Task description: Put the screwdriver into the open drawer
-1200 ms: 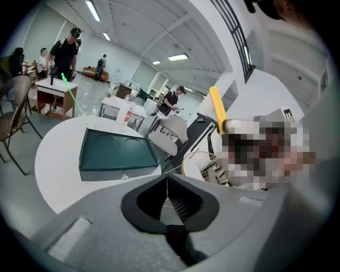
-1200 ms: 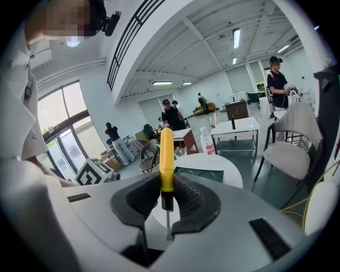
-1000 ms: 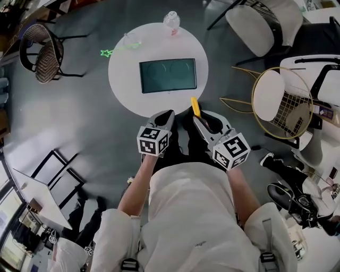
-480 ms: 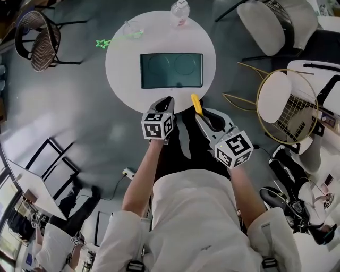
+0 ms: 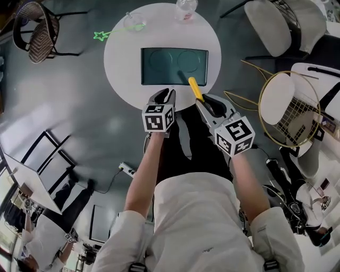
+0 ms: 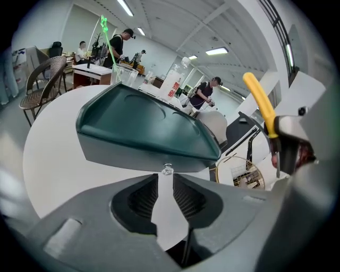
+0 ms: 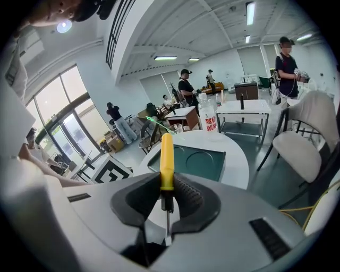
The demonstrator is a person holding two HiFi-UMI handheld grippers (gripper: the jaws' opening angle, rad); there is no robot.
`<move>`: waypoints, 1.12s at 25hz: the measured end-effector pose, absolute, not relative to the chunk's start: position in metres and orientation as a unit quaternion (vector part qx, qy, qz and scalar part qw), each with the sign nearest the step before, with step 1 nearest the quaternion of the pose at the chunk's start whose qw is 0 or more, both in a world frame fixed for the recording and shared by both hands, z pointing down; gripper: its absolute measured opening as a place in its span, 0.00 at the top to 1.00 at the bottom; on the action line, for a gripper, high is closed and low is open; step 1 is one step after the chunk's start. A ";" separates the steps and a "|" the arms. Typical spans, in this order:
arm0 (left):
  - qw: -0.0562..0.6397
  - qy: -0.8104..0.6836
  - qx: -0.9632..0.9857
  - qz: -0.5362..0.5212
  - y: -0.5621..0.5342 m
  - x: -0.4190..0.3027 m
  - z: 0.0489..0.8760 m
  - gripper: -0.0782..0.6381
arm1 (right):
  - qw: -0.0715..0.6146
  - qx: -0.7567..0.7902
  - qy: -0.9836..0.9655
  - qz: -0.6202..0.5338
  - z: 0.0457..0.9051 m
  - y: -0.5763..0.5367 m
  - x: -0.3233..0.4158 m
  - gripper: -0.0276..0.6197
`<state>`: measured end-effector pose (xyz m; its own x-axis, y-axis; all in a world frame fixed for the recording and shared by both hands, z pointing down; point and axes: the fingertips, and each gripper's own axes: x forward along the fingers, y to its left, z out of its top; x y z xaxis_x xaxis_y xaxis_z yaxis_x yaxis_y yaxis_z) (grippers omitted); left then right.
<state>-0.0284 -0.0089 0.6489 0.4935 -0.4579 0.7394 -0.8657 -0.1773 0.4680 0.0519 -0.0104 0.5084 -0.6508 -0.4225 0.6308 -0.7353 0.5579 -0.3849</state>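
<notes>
**A:** Closing in now: both tools have slid forward from over the person's lap to the near rim of the round white desk. The right tool is pinching the screwdriver where the yellow handle meets the shaft, handle pointing ahead.

**B:** And the left tool: jaws a narrow gap apart with nothing between them, lined up on the small clear knob on the teal drawer box, which sits just past the tips.

**A:** Big shift there. A second ago the handle stopped short of the rim; now it overhangs the desk and reaches the box's near right corner. I'd call the carry nearly done.

**B:** One catch: I can't make out an opening in that front panel from any view. My guess is the left tool has to tug the knob before anything drops in.

**A:** Path looks free, though. The plastic bottle and the clear cup with its green star wand stand at the far rim, well apart from the box.

**B:** The gold wire chair is off to the right, on the floor.
</notes>
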 end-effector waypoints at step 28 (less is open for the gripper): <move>0.446 -0.472 0.724 0.231 -0.019 -0.019 0.663 0.78 | 0.283 0.353 -0.838 0.305 0.565 -0.054 0.044 0.84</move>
